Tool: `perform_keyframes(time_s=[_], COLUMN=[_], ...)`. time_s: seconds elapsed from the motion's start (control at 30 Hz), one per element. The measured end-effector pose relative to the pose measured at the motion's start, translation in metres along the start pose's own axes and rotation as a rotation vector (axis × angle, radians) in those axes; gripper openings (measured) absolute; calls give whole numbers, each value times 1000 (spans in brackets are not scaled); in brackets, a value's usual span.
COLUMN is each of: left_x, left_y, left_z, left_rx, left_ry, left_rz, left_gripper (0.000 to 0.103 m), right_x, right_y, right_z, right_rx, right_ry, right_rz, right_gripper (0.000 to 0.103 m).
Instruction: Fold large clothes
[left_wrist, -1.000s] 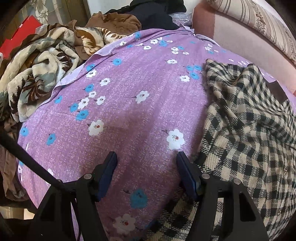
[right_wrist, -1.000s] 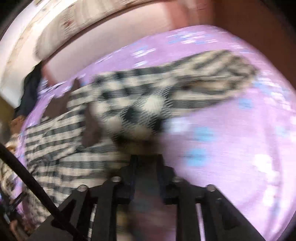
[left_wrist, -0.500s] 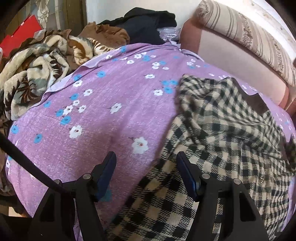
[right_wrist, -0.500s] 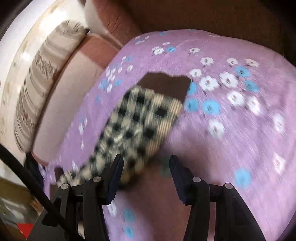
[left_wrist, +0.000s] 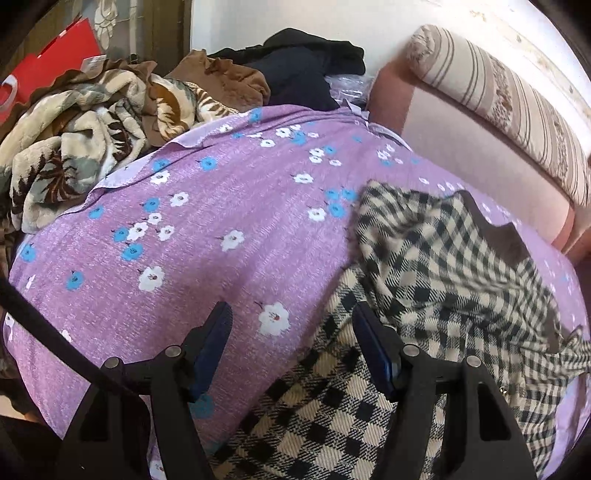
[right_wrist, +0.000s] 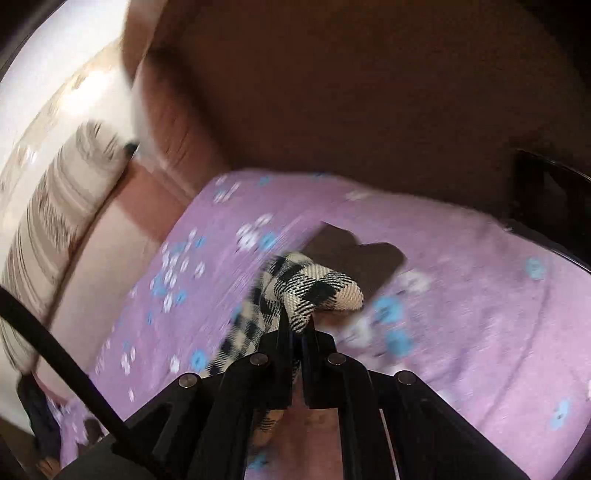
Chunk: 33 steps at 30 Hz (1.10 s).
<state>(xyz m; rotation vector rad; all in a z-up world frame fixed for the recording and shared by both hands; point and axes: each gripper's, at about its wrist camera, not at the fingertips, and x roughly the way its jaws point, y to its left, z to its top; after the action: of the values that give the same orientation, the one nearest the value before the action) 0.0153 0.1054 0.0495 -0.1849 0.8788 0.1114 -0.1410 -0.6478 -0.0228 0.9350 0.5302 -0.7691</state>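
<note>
A black-and-cream checked garment (left_wrist: 436, 295) lies rumpled on the purple flowered bedsheet (left_wrist: 207, 236), filling the right half of the left wrist view. My left gripper (left_wrist: 291, 332) is open and empty, hovering over the garment's left edge, one finger above the sheet and one above the check cloth. My right gripper (right_wrist: 297, 325) is shut on a sleeve end of the checked garment (right_wrist: 314, 288) and holds it lifted above the sheet (right_wrist: 461, 295). The sleeve's dark shadow falls on the sheet behind it.
A heap of brown patterned blankets (left_wrist: 74, 147) and dark clothes (left_wrist: 299, 70) sits at the far left of the bed. A striped bolster (left_wrist: 509, 99) on a pink headrest (left_wrist: 461, 147) runs along the right. A dark chair edge (right_wrist: 546, 206) stands beyond the bed.
My right gripper, open half a second ago, has closed on the sleeve end and raised it. The left gripper has held nearly still, open over the garment's edge.
</note>
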Motion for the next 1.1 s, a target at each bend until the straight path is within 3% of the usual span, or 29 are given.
perform_keyframes(time_s=[0.17, 0.27, 0.4, 0.6, 0.73, 0.97, 1.07, 1.1], left_x=[-9, -13, -16, -25, -30, -27, -24, -23], left_y=[-2, -9, -9, -4, 5, 27, 30, 30], left_z=[-1, -5, -5, 2, 9, 23, 26, 26], left_rx=[33, 95, 107, 90, 68, 5, -15, -17], left_ry=[-40, -69, -66, -97, -116, -118, -97, -87], left_rz=[-7, 9, -14, -28, -31, -34, -54, -67], left_gripper=[66, 66, 66, 66, 67, 67, 67, 67], right_x=[-12, -31, -52, -72, -75, -69, -69, -74], right_y=[21, 61, 139, 276, 336, 387, 382, 378], right_z=[-7, -20, -59, -187, -275, -415, -445, -446], right_rx=[-39, -137, -313, -629, -768, -1010, -1107, -1115], right_ry=[-29, -27, 47, 229, 323, 519, 609, 625], right_rz=[24, 138, 318, 512, 576, 646, 660, 688], right_gripper=[4, 4, 4, 4, 4, 6, 21, 31])
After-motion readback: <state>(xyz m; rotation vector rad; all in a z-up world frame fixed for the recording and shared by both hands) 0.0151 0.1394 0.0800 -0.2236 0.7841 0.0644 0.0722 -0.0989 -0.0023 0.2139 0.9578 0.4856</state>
